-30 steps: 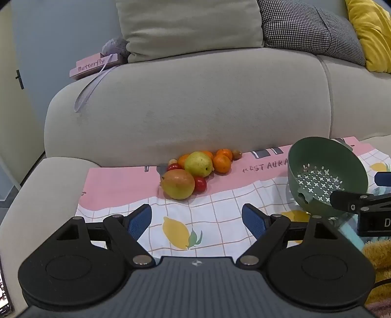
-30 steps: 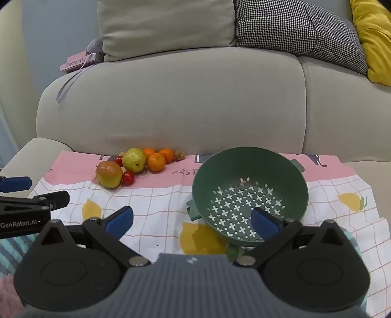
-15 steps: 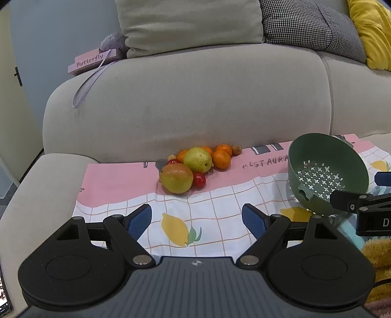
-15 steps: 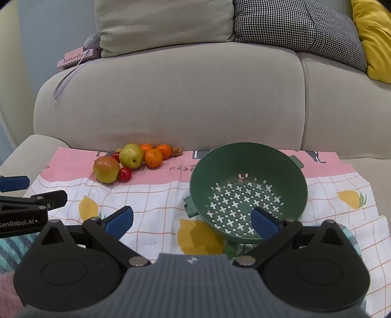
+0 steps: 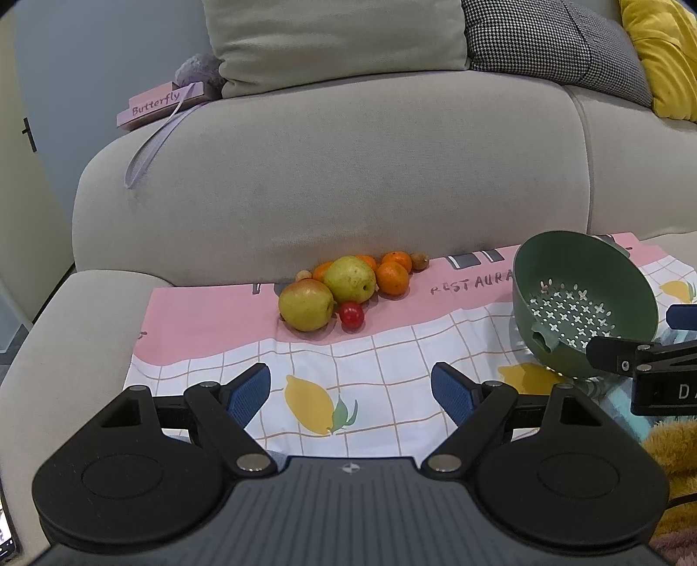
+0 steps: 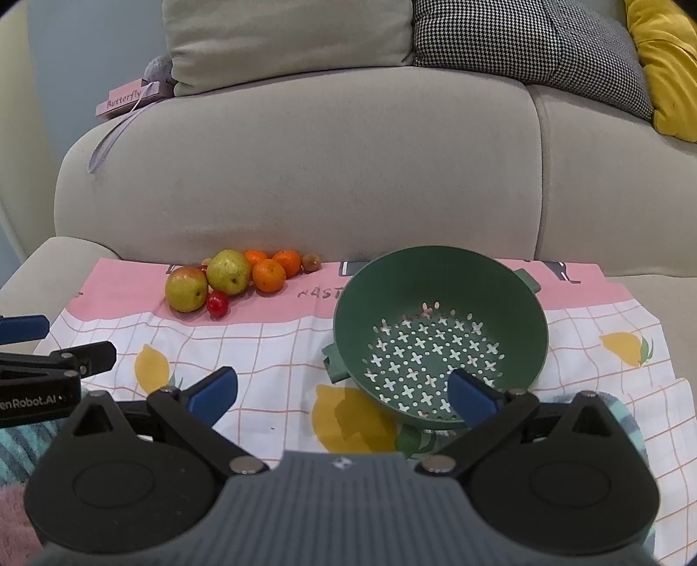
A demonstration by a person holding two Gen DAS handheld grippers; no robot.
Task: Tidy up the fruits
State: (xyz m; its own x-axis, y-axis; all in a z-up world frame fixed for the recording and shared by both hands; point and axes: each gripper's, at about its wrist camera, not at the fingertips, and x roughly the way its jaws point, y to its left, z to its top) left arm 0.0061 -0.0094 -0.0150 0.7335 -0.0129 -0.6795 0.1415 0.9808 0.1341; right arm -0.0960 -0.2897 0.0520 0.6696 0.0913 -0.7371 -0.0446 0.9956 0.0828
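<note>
A heap of fruit [image 5: 348, 289] lies on the pink band of a lemon-print cloth [image 5: 313, 374], against the sofa's backrest [image 5: 348, 174], ahead of the left gripper [image 5: 350, 394] and ahead-left of the right gripper [image 6: 342, 394]. In the heap, a yellow-red apple [image 5: 306, 304] touches a greenish pear [image 5: 350, 278]; a small red tomato [image 5: 351, 315] sits just in front of them, and tangerines [image 5: 393, 277] with a small brown fruit [image 5: 419, 260] lie to the pear's right.

The green colander [image 6: 440, 331] sits tilted on the cloth directly ahead of the right gripper, to the left gripper's right, well apart from the heap. It holds nothing. Its perforated bottom shows the cloth through cross-shaped holes.

Both grippers hover over the cloth with jaws spread wide and nothing between the blue pads [image 6: 213, 394].

On top of the backrest sit a beige cushion [image 6: 287, 39], a houndstooth cushion [image 6: 531, 48], a yellow cushion [image 6: 666, 61] and a pink "Butterfly" box [image 5: 161, 106] with a trailing ribbon.
</note>
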